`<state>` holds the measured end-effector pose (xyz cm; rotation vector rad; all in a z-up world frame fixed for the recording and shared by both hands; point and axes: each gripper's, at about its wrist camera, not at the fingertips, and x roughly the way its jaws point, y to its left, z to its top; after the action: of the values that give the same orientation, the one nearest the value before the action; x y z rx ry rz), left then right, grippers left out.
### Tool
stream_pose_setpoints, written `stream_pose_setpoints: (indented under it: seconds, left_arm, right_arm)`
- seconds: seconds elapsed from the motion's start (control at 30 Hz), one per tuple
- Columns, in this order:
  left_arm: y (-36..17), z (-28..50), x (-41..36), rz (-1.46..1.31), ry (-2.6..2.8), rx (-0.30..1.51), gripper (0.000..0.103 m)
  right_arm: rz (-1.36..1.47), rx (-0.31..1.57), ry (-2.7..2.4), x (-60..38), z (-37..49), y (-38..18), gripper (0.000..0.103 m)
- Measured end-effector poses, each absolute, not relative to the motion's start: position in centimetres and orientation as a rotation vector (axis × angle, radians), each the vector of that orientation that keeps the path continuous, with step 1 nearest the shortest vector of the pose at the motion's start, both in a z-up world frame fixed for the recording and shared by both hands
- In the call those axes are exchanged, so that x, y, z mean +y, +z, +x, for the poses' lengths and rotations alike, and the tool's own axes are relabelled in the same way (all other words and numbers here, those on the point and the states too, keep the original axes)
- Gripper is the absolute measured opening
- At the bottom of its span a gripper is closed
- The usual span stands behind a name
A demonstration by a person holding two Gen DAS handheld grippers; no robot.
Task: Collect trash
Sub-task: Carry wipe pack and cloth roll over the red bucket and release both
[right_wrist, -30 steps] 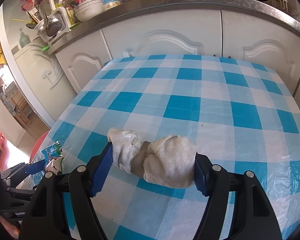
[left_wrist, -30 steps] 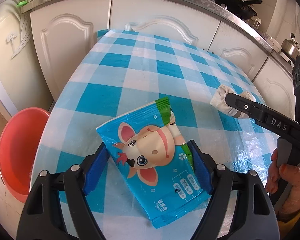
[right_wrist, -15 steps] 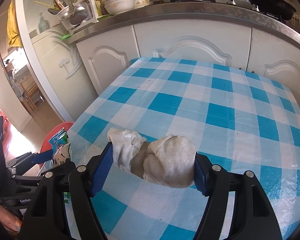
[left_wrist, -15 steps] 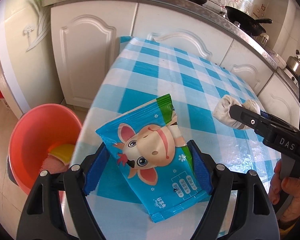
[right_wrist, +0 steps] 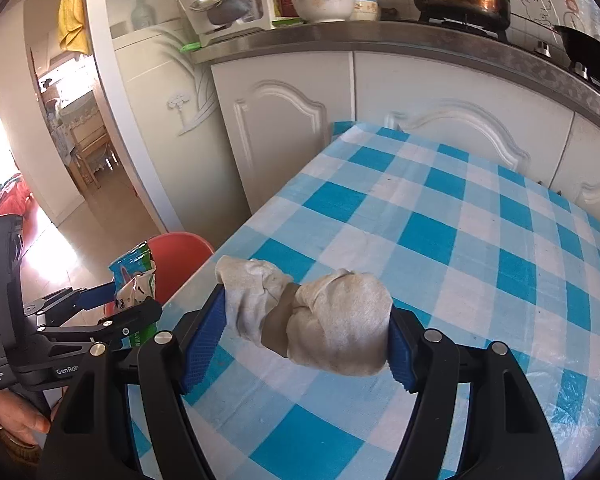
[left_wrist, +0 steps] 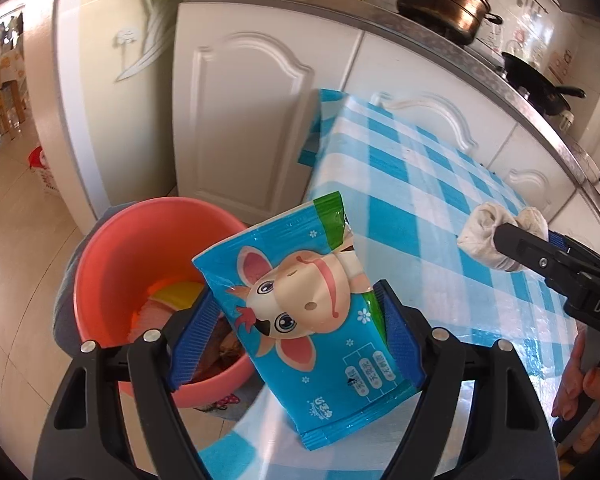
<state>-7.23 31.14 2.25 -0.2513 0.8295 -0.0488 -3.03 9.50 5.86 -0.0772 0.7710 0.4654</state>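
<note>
Progress, judged from both wrist views: both pieces of trash are picked up and neither is yet dropped. Left tongs are pinched on a blue snack wrapper printed with a cartoon cow; blue pads press its two long edges, and the wrapper stands tilted, green end up and away from the tongs. Right tongs are clamped on a crumpled greyish-white wad, paper or cloth, I cannot tell which, with a darker band across its middle.

Red basin sits on the floor, below and ahead-left of the left tongs, beside the edge of the checked tabletop. Some scraps already lie in its bottom, yellowish and brownish; what they are is not clear. I take it to be the trash receptacle.

Remaining, as I read it: release the wrapper into the basin, then carry the wad over and release it too. Tabletop ahead of the right tongs shows no other loose item in view.

Pose:
- Left tongs: held off the tabletop's edge, angled downward, wrapper partly over the basin rim.
- Right tongs: held above the tabletop near its left edge, roughly level, wad clear of the cloth.
- Left tongs lie to the left of the right tongs and lower; the basin shows just beyond them.
- Person's fingers visible on both handles.
</note>
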Motion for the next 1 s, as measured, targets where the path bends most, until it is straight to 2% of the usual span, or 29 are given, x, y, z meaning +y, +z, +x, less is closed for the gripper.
stream_pose_setpoints:
  seconds: [0.3,0.37,0.47,0.63,1.0]
  left_arm:
    - [1.2,-7.7,35.5,-0.295,0.033,0.833,0.077]
    - [0.9,-7.7,36.3,-0.304,0.049,0.836,0.073]
    - [0.3,-7.6,37.4,-0.326,0.066,0.843,0.072]
    - [-1.2,-6.9,38.8,-0.34,0.1,0.872,0.068]
    - [-4.5,-5.7,40.8,-0.348,0.154,0.93,0.068]
  right_arm:
    - [-0.151,0.77,0.557,15.5,-2.4,6.1,0.071]
    - [-0.158,0.776,0.58,16.7,-2.1,6.0,0.071]
    - [-0.179,0.783,0.61,18.6,-1.8,5.8,0.071]
    - [-0.223,0.803,0.658,21.6,-1.3,5.0,0.071]
    - [-0.287,0.883,0.716,25.7,0.4,1.8,0.071]
